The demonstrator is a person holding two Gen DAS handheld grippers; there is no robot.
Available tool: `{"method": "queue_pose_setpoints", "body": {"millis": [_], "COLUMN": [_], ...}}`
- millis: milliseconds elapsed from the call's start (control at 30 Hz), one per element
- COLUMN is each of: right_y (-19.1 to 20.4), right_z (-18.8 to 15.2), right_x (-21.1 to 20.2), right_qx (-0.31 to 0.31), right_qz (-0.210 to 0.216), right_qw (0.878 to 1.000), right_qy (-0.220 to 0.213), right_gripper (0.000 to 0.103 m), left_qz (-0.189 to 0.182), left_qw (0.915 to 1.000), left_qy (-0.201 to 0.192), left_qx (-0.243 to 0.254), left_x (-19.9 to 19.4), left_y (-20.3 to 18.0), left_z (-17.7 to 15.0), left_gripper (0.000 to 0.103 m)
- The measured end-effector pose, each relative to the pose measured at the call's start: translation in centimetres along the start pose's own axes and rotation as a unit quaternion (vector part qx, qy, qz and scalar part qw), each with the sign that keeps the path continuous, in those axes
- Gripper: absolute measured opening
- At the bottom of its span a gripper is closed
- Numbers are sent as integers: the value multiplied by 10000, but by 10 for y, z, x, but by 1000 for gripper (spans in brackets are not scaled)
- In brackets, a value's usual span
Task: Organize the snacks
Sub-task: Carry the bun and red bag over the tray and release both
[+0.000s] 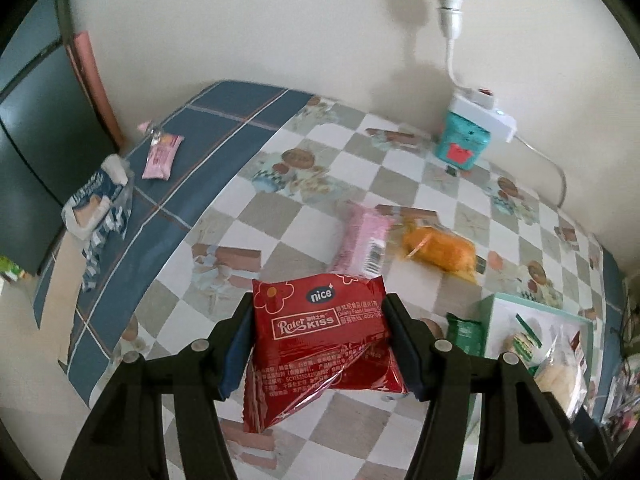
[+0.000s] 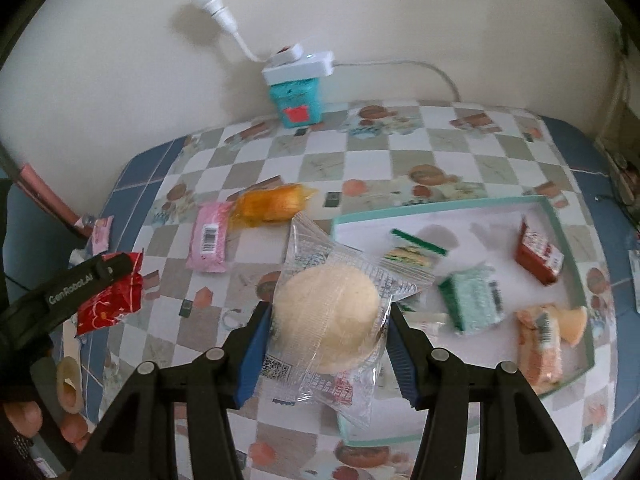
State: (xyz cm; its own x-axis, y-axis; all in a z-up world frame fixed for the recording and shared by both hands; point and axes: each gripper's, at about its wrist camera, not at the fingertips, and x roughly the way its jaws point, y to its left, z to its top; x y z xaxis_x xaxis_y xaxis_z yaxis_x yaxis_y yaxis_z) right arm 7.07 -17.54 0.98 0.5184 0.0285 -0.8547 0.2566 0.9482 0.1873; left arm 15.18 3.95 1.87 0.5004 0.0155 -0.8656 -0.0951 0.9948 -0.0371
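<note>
Left gripper (image 1: 320,344) fingers clamp the red Rater Kiss packet (image 1: 324,344); right gripper (image 2: 326,340) fingers clamp a clear-wrapped round bun (image 2: 326,320). Tray (image 2: 576,240) holds five snacks. Pink packet (image 2: 208,242) and orange packet (image 2: 270,204) remain on the desk (image 2: 400,152).

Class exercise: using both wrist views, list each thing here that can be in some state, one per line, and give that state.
left gripper: shut on red snack packet, lifted off the table
right gripper: shut on clear-wrapped round cake, lifted
tray: holds several snacks
pink snack packet: lying on the table, barcode up
orange snack packet: lying on the table, outside the tray
</note>
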Motion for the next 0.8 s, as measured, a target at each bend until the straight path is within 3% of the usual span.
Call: {"method": "queue_pose_setpoints", "body": {"millis": [800], "right_y": [-159], "right_z": [14], "right_x": [-50], "right_qx": [1281], "right_qz": [-469], "right_qw": [9890], "right_qy": [-563], "right_gripper": [58], "left_qz": [-266], "left_qw": [9935], "left_qy": [-251], "left_qx": [1078], "left_x": [-28], "left_y": [-123], "left_z": [-32], "left_gripper": [64]}}
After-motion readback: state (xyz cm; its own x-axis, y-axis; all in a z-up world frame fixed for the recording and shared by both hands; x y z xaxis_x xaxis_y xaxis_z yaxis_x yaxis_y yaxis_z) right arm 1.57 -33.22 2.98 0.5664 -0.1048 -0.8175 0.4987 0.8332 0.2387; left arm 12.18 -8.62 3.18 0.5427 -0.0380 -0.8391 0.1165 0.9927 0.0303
